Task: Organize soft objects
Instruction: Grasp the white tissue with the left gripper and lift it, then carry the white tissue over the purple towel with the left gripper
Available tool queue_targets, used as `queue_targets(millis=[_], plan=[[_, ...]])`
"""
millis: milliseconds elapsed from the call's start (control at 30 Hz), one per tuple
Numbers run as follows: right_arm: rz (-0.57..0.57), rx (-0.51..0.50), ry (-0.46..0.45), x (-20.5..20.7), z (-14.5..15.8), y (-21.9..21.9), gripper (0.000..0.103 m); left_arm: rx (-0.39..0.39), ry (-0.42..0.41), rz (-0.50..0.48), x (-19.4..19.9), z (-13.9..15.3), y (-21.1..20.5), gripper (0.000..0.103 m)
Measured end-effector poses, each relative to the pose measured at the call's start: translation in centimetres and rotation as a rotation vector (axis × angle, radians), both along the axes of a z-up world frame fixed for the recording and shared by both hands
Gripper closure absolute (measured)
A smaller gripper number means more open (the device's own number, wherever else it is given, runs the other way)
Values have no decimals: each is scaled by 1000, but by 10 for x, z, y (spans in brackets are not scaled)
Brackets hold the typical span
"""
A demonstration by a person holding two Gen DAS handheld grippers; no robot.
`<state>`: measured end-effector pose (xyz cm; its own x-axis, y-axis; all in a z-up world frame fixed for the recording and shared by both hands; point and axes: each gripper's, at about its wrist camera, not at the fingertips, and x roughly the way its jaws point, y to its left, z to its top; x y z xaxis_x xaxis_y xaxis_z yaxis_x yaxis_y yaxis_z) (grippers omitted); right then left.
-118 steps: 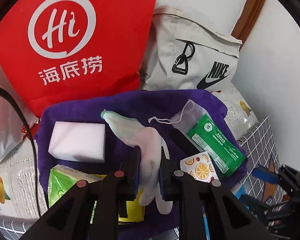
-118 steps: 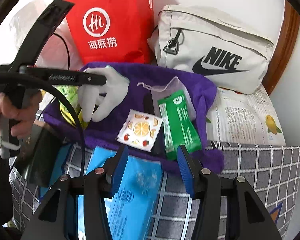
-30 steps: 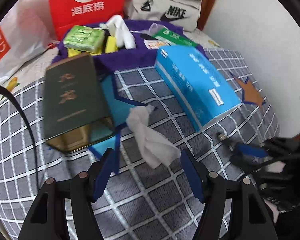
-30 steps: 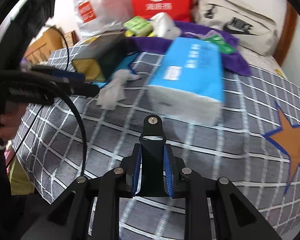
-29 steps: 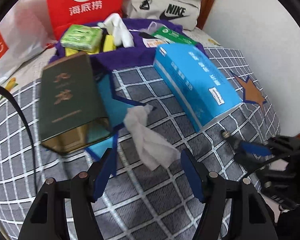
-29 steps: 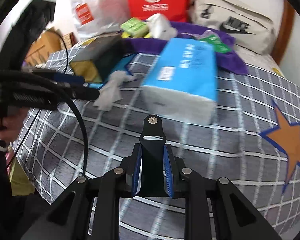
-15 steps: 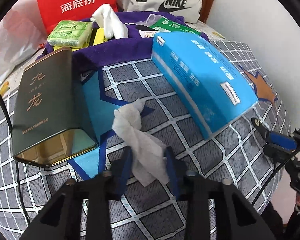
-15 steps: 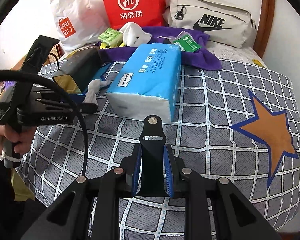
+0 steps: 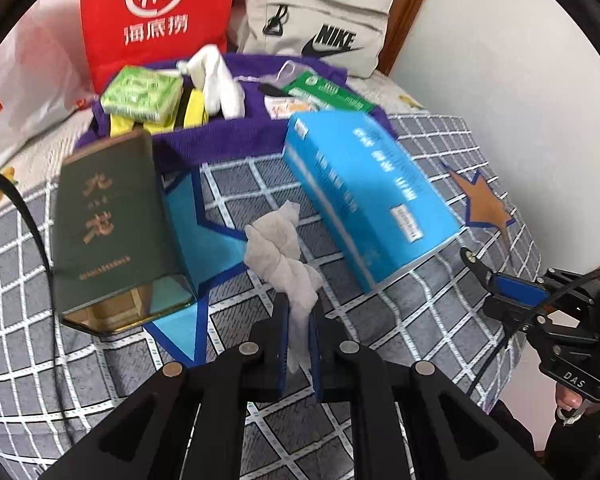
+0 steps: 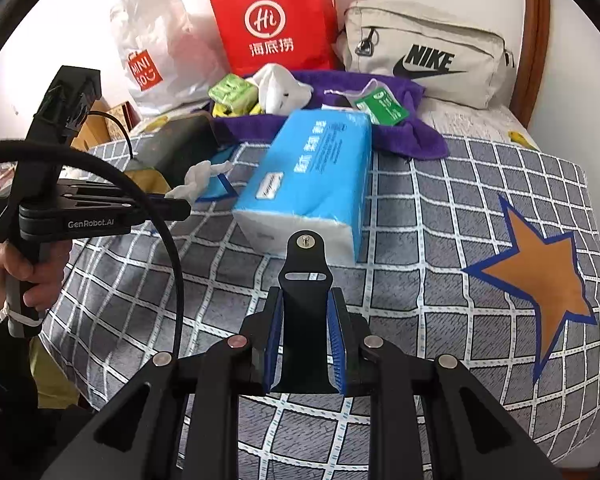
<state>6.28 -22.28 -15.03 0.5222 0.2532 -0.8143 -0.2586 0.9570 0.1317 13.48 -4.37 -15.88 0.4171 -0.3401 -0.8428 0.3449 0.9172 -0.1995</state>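
Observation:
My left gripper (image 9: 299, 320) is shut on a crumpled white cloth (image 9: 284, 256), which hangs just above the checked bedspread (image 9: 420, 312); it also shows in the right wrist view (image 10: 200, 178). My right gripper (image 10: 306, 320) is shut on a black strap (image 10: 305, 280) and hovers over the bedspread near the front edge. A purple towel (image 9: 228, 140) at the back holds a white glove (image 9: 220, 80), a green tissue pack (image 9: 142, 94) and a green wipes pack (image 9: 324, 92).
A blue tissue pack (image 9: 364, 196) lies right of the cloth, a dark green box (image 9: 108, 220) to its left. A red paper bag (image 9: 156, 16), a Nike pouch (image 9: 320, 28) and a white plastic bag (image 10: 160, 48) stand at the back by the wall.
My left gripper closed from open onto the white cloth and has lifted it slightly. My right gripper stays shut on the black strap and has drawn back a little.

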Motion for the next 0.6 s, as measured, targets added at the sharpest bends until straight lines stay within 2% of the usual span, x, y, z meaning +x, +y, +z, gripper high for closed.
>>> queue_targets(millis=[200,600], plan=[[10,9,-43,2,15,2,81,1,-61,-3,-7,26,6,93],[25,28,-88,17,37,8,81,24,-160,40,-10,57,18,93]])
